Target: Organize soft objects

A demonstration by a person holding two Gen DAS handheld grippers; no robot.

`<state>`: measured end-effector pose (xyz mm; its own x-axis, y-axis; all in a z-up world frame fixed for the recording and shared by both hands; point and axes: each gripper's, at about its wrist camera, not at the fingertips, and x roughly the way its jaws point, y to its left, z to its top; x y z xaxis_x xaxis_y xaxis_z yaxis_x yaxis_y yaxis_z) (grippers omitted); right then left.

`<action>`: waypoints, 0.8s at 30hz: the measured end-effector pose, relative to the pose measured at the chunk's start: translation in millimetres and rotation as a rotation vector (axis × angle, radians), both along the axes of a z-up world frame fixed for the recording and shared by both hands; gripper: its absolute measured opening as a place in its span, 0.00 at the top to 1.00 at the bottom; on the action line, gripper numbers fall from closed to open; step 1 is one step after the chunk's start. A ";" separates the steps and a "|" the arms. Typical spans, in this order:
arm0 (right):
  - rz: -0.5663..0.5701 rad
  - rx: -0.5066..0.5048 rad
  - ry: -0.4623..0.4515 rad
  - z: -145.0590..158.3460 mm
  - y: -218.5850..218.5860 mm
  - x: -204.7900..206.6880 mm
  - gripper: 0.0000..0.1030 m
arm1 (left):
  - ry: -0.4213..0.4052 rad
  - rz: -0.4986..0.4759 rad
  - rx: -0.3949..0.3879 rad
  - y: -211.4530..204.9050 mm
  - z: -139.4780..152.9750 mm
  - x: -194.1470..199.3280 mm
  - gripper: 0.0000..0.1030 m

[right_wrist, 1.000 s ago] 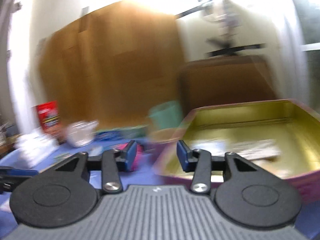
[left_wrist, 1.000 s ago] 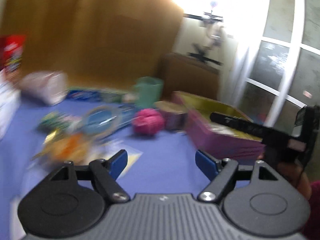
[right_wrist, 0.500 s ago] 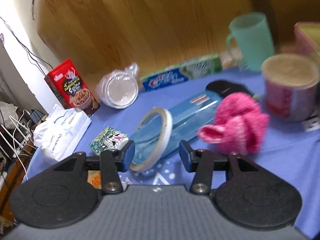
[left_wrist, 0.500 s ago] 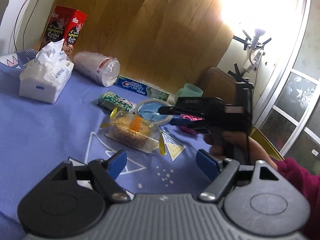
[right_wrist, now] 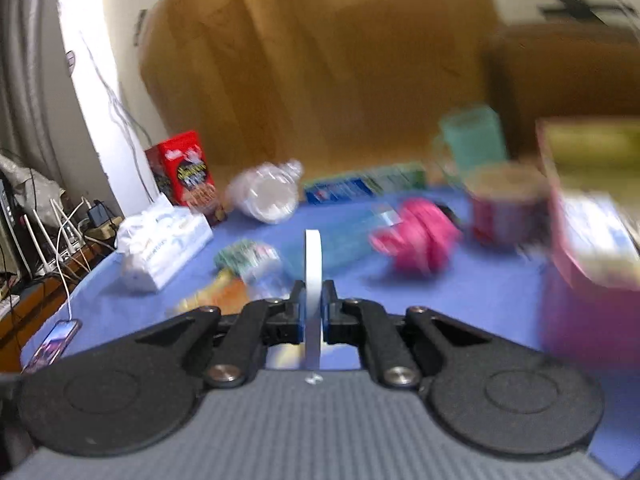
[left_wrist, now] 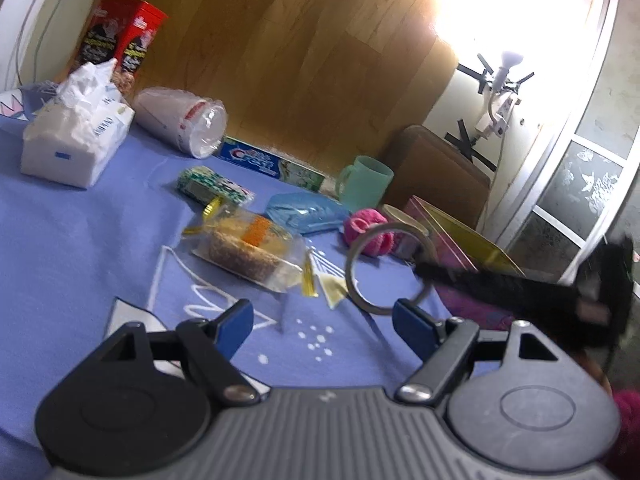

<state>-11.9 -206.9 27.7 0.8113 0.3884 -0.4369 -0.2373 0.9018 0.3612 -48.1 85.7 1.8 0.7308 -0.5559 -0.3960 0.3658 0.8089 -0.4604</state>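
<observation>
My right gripper (right_wrist: 313, 306) is shut on a white tape ring (right_wrist: 313, 276), held edge-on above the blue tablecloth. In the left wrist view the ring (left_wrist: 354, 280) hangs from the right gripper's black fingers (left_wrist: 460, 276), lifted at the right. My left gripper (left_wrist: 322, 322) is open and empty, low over the cloth. A pink fluffy ball (left_wrist: 370, 230) (right_wrist: 416, 238) lies mid-table. A wrapped cake (left_wrist: 248, 250), a green-patterned packet (left_wrist: 214, 188), a blue plastic sleeve (left_wrist: 306, 212) and a tissue pack (left_wrist: 76, 138) lie on the cloth.
A pink tin with gold inside (left_wrist: 460, 240) (right_wrist: 592, 240) stands at the right. A teal mug (left_wrist: 366, 182), a paper cup (right_wrist: 506, 200), a toothpaste box (left_wrist: 272, 160), a stack of plastic cups (left_wrist: 180, 120) and a red carton (left_wrist: 120, 44) line the back. A phone (right_wrist: 52, 344) lies at the left edge.
My right gripper closed on the tape ring and lifted it off the blue sleeve, drawing back to the right. The left gripper stayed open and shifted slightly.
</observation>
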 end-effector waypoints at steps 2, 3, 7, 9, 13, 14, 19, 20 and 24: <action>-0.011 0.060 0.060 -10.6 -14.9 -12.4 0.90 | 0.004 -0.024 0.001 -7.2 -0.8 1.1 0.23; -0.017 0.096 0.087 -14.8 -23.2 -20.9 0.90 | 0.006 -0.036 0.002 -11.8 -1.2 1.1 0.23; -0.061 0.226 0.153 -29.8 -48.0 -44.4 0.87 | 0.016 -0.071 0.019 -29.6 -3.2 1.7 0.20; -0.085 0.243 0.176 -36.0 -53.3 -46.2 0.83 | 0.020 -0.087 0.032 -37.1 -3.3 0.2 0.20; -0.122 0.283 0.196 -39.8 -58.0 -46.6 0.73 | 0.011 -0.095 0.060 -46.0 -1.7 -5.7 0.17; -0.127 0.278 0.193 -39.1 -58.3 -47.2 0.71 | 0.013 -0.094 0.063 -46.9 -1.7 -6.0 0.17; -0.121 0.178 0.145 -35.0 -54.0 -53.8 0.52 | 0.037 -0.090 0.061 -49.8 -2.7 -2.9 0.16; -0.122 0.151 0.129 -33.9 -52.8 -56.0 0.52 | 0.041 -0.091 0.062 -50.9 -3.3 -2.4 0.16; -0.128 0.080 0.094 -32.8 -49.6 -57.2 0.48 | 0.049 -0.099 0.078 -55.8 -5.9 -1.2 0.16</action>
<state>-69.1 -256.4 -5.2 0.8134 0.3211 -0.4851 -0.0841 0.8900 0.4481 -49.3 29.9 -4.1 0.6525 -0.5906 -0.4749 0.4240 0.8039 -0.4172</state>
